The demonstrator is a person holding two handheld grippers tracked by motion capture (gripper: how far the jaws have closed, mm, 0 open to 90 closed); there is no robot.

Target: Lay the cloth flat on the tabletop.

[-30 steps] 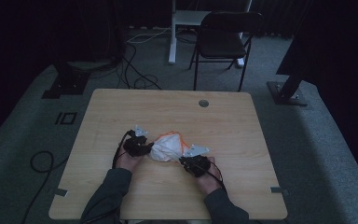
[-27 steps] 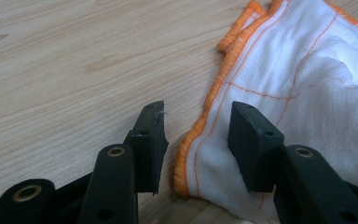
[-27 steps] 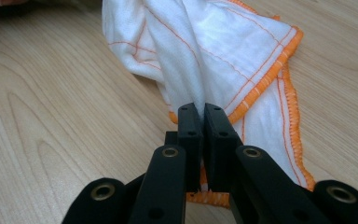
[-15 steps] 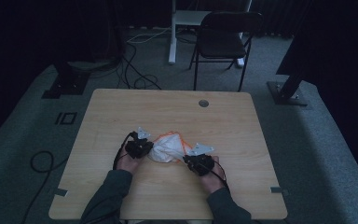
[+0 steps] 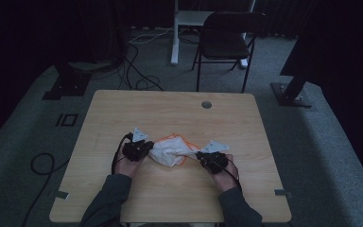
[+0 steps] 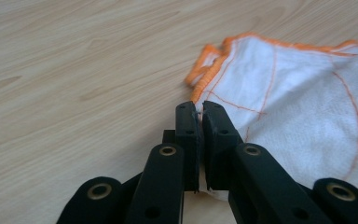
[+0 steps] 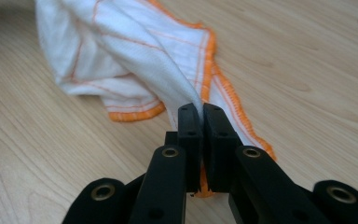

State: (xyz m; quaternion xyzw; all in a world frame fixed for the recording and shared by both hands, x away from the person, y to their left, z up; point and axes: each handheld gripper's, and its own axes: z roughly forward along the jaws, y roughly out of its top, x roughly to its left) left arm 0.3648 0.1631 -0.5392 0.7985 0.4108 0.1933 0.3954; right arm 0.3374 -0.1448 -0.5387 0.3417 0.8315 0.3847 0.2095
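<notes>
Dim grey carpet surrounds a pale wooden worktop [image 5: 123, 113] on which both tongs are clenched on one white cloth with orange stitching [image 5: 169, 150]: the left tongs [image 6: 198, 108], whose jaws have just been closing, pinch its hemmed edge, and the right tongs [image 7: 199, 109] grip a bunched fold at the cloth's opposite end. Between them the cloth lies crumpled near the worktop's middle, on the person's side of the round hole [image 5: 206, 104]. Judging from such thin bites, a sharp pull apart could slip an edge free, or the layers caught in the right grip could keep the cloth from spreading flat.
</notes>
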